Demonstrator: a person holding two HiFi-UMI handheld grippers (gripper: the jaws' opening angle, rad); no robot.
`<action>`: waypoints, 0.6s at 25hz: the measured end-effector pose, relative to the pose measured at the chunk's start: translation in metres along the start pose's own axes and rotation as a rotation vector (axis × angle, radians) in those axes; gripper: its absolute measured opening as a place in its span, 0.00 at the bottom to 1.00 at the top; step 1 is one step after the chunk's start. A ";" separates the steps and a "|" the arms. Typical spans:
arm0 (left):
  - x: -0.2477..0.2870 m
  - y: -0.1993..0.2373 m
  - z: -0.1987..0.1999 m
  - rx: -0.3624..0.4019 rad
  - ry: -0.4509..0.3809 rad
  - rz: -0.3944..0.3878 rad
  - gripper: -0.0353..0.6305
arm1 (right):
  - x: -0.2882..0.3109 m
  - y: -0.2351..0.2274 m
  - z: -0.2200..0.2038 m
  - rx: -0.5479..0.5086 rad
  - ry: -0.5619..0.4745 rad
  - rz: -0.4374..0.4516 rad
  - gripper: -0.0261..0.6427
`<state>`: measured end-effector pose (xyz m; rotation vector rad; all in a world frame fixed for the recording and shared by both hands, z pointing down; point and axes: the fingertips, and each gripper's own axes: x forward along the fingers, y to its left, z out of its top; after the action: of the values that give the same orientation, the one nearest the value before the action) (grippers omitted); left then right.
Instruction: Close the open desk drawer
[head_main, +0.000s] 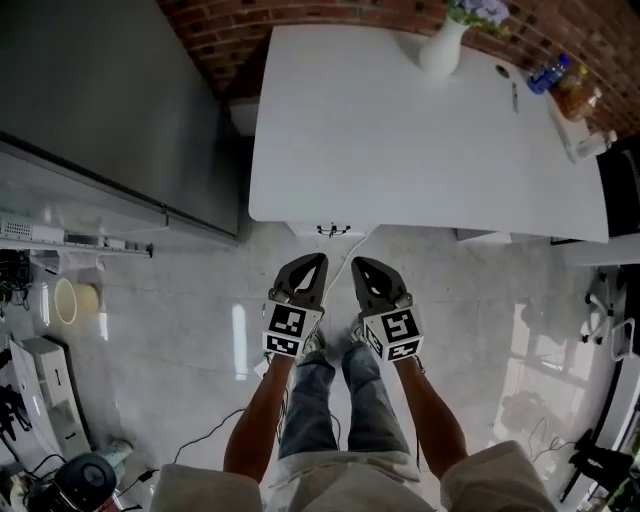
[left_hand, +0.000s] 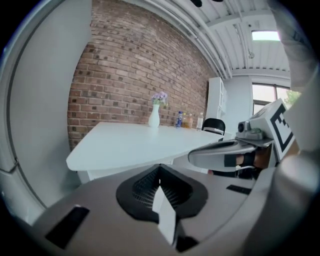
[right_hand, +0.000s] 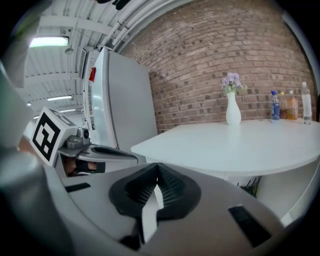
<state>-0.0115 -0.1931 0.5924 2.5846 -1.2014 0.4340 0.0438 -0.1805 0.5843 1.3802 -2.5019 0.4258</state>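
Observation:
The white desk (head_main: 400, 130) stands ahead of me against a brick wall, and it also shows in the left gripper view (left_hand: 135, 142) and the right gripper view (right_hand: 240, 142). No open drawer can be made out under its front edge (head_main: 330, 222). My left gripper (head_main: 318, 260) and right gripper (head_main: 357, 264) hang side by side over the floor, just short of that edge. Both are shut, with nothing between the pads. In each gripper view the jaws meet in a closed point, the left gripper (left_hand: 160, 167) and the right gripper (right_hand: 157, 167).
A white vase (head_main: 443, 45) with flowers and a few bottles (head_main: 560, 80) stand at the desk's far side. A tall grey cabinet (head_main: 100, 90) fills the left. Cables (head_main: 332, 230) hang under the desk edge. A black chair (head_main: 625, 180) is at the right.

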 end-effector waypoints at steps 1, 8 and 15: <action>-0.009 -0.005 0.009 0.001 -0.008 0.001 0.07 | -0.011 0.006 0.011 -0.011 -0.010 0.000 0.07; -0.049 -0.019 0.106 0.045 -0.117 0.011 0.07 | -0.055 0.017 0.108 -0.047 -0.128 -0.024 0.07; -0.084 -0.047 0.188 0.097 -0.196 0.007 0.07 | -0.096 0.021 0.186 -0.071 -0.218 -0.066 0.07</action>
<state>0.0030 -0.1712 0.3831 2.7597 -1.2819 0.2506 0.0614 -0.1643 0.3754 1.5508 -2.6027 0.1804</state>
